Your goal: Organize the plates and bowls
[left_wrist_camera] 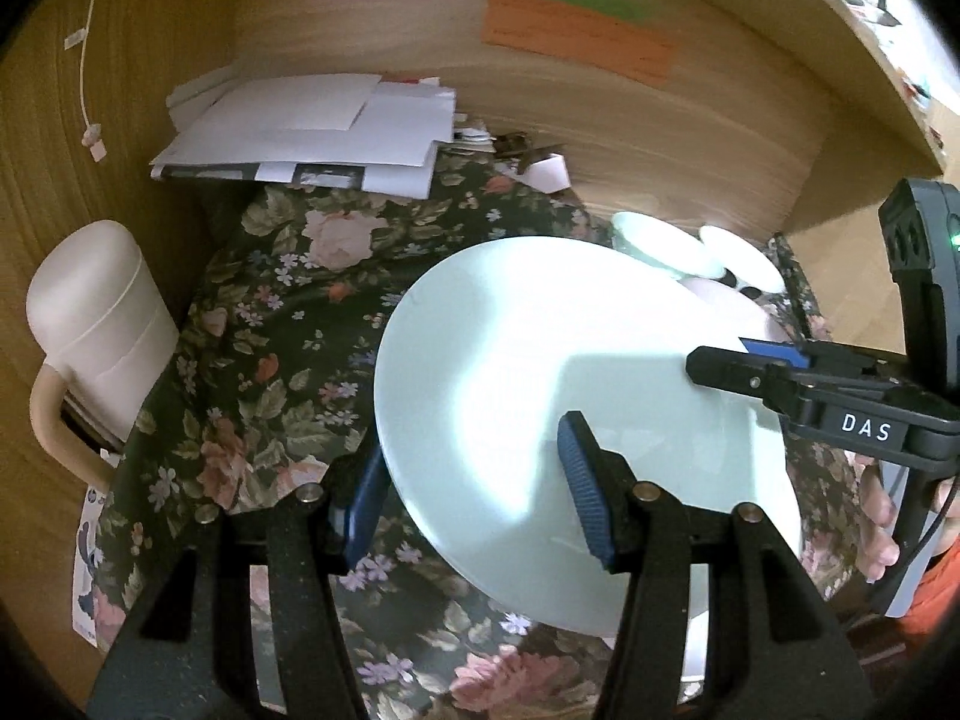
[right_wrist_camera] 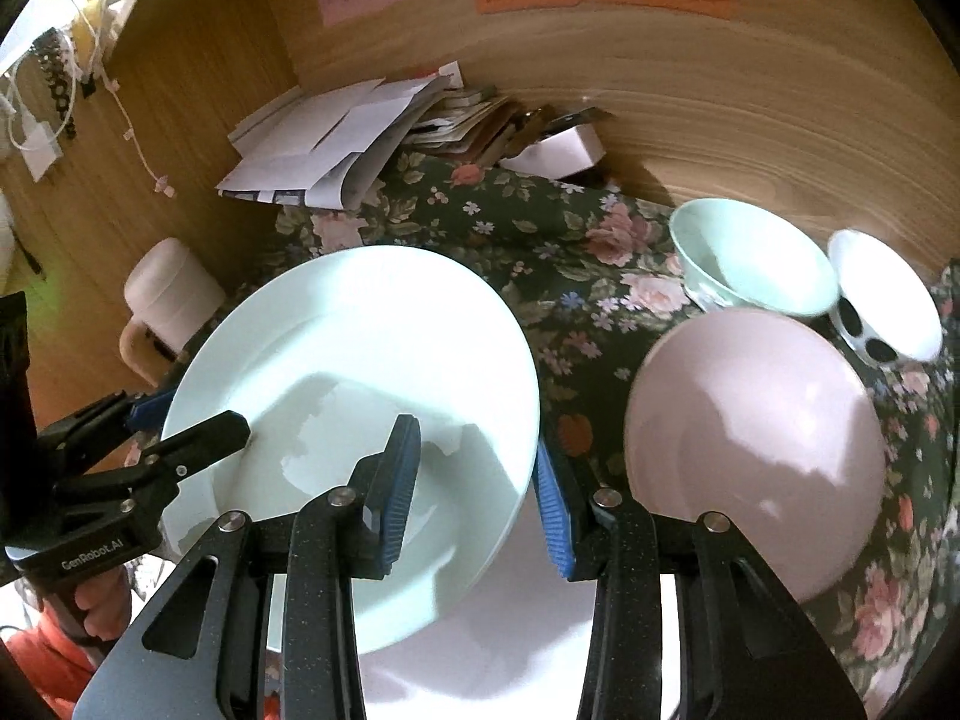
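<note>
A pale green plate (left_wrist_camera: 540, 372) hangs tilted above the floral tablecloth (left_wrist_camera: 270, 330), held from both sides. My left gripper (left_wrist_camera: 474, 498) is shut on its near left rim, one pad under the edge and one on top. My right gripper (right_wrist_camera: 474, 492) is shut on the right rim of the plate (right_wrist_camera: 360, 360). Each gripper shows in the other's view: the right gripper (left_wrist_camera: 720, 360) at the far edge, the left gripper (right_wrist_camera: 192, 417) on the left. A pink plate (right_wrist_camera: 756, 450), a pale green bowl (right_wrist_camera: 750, 258) and a white bowl with black spots (right_wrist_camera: 882, 300) lie to the right.
A white surface (right_wrist_camera: 480, 630), perhaps another plate, lies under the held one. A cream lidded jug (left_wrist_camera: 96, 324) stands at the left. A pile of papers (left_wrist_camera: 312, 126) and a small white box (right_wrist_camera: 558, 150) sit at the back against the wooden wall (left_wrist_camera: 660, 138).
</note>
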`<state>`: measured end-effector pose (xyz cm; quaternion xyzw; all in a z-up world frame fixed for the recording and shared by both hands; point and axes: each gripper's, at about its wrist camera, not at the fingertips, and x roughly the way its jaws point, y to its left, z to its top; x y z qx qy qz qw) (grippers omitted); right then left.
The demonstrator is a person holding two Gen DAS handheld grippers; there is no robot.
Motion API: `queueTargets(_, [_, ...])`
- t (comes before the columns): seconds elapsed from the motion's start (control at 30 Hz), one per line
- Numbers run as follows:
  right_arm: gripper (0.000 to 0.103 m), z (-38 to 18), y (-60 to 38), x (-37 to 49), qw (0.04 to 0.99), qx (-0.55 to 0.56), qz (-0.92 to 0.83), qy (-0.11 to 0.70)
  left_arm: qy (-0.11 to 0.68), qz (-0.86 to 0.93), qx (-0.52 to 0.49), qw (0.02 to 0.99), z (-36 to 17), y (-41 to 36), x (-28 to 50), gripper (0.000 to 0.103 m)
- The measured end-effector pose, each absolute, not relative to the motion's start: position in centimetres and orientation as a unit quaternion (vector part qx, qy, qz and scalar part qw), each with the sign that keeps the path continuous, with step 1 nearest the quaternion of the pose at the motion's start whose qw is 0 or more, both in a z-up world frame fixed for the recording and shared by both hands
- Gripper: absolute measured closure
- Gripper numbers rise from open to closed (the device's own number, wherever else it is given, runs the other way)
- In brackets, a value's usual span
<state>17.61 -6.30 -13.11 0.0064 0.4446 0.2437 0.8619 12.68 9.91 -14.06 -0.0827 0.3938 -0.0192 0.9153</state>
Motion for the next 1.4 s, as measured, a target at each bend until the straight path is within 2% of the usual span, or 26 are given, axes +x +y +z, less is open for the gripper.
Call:
queueTargets(0.67, [0.069, -13.9, -11.0, 11.9, 0.875, 0.041, 0.213, 0.433, 0.402, -0.056, -0.066, 0.911, -14.8, 5.3, 10.1, 0.049])
queueTargets(1.4, [0.069, -18.3, -14.1, 10.1, 0.854, 0.077, 0.193, 0.476, 0.442, -0.068, -0.067, 0.892, -18.4, 2.4, 10.4, 0.049])
